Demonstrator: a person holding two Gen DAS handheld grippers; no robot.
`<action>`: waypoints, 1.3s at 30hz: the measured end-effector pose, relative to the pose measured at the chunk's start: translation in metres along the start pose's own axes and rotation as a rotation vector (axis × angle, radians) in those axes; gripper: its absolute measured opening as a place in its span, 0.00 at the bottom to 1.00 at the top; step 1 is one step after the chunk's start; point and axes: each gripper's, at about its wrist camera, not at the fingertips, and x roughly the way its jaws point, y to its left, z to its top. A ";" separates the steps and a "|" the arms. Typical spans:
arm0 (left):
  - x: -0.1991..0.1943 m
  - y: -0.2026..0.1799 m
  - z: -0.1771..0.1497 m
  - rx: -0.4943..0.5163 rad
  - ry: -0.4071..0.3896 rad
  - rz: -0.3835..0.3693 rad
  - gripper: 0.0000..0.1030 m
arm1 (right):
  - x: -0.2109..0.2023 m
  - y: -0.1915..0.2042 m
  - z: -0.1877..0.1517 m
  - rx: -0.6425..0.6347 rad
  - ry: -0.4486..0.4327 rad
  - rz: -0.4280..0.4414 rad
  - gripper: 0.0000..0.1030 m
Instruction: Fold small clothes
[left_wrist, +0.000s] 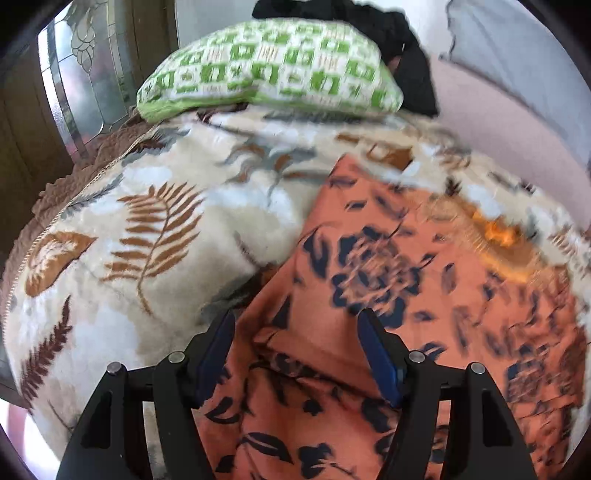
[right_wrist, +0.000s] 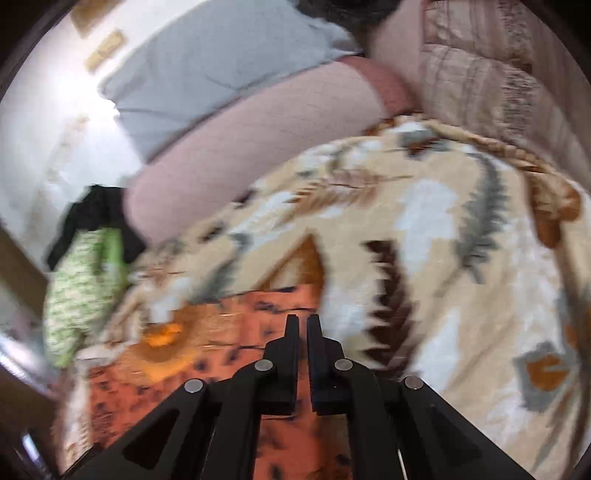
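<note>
An orange floral garment (left_wrist: 388, 295) lies spread on the leaf-print blanket (left_wrist: 147, 221), well below the green patterned pillow (left_wrist: 273, 70). The left tongs (left_wrist: 297, 354) gape wide over it, gripping nothing; the right tongs (right_wrist: 303, 325) are pinched narrow above its edge, whether on cloth I cannot tell.

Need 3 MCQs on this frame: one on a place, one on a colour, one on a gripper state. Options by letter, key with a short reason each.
1. Where does the orange floral garment lie?
A. on the leaf-print blanket
B. on a bare floor
C. on a hanger

2. What colour is the pattern on the pillow at the far end of the blanket?
A. red
B. green
C. blue

3. How do the left gripper's jaws stand?
A. shut with no gap
B. out of view
C. open, with the garment below the gap

Key: 1 A, the blanket shows around the garment's edges. 2 B, green blocks on white. 3 C, the blue pads stand well apart over the orange cloth.
</note>
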 end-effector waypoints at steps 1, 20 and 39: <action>-0.004 -0.004 0.000 0.014 -0.014 -0.015 0.67 | 0.001 0.010 -0.002 -0.029 0.019 0.055 0.05; 0.015 -0.037 -0.022 0.265 0.066 0.029 0.70 | 0.064 0.117 -0.113 -0.480 0.663 0.238 0.06; 0.013 -0.025 -0.005 0.145 0.044 -0.018 0.70 | 0.088 0.117 -0.086 -0.294 0.428 0.196 0.06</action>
